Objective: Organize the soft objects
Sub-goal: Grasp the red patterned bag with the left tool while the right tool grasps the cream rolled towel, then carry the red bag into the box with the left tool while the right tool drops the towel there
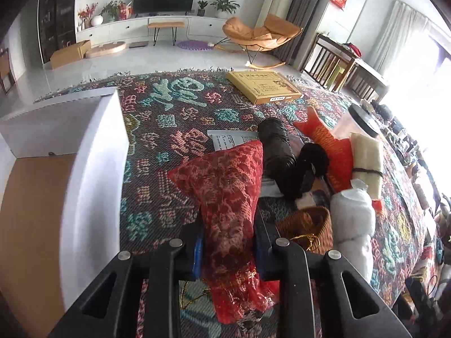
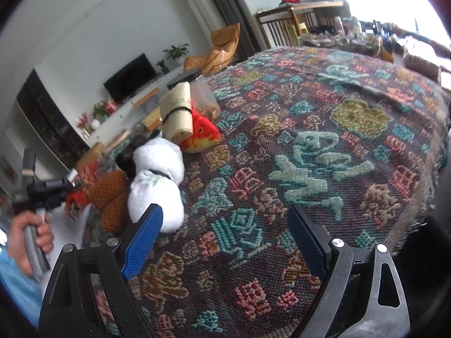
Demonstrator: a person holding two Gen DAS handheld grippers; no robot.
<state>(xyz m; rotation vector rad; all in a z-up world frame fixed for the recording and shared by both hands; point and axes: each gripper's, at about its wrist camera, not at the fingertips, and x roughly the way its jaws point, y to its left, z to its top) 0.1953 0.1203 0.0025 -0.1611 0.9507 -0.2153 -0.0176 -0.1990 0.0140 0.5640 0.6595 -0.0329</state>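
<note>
- The left gripper is clamped tight on a red lacy pouch; its blue-padded fingers pinch the pouch near its gathered neck, and the fuller body sticks out ahead of the jaws, clear of the cloth below.
- The right gripper stands wide apart with nothing between its blue pads; only the patterned woven cloth shows through the gap.
- Just beside the right gripper's left finger lies a white stuffed toy, tied round its middle with a dark band.
- Next to that toy sits a brown woven basket; a gold cord lies at its rim, and what is inside cannot be made out.
- Farther out lie a black furry roll, an orange plush fish and a cream rolled towel bound with a dark band, the towel leaning on the fish.
- Behind these stands a clear jar with a black lid; brownish contents fill its lower part.
- A white box stands open at the left of the cloth, its tan inside bare where visible.
- A flat yellow box lies closed at the far edge.
- A hand grips the left gripper's handle.
</note>
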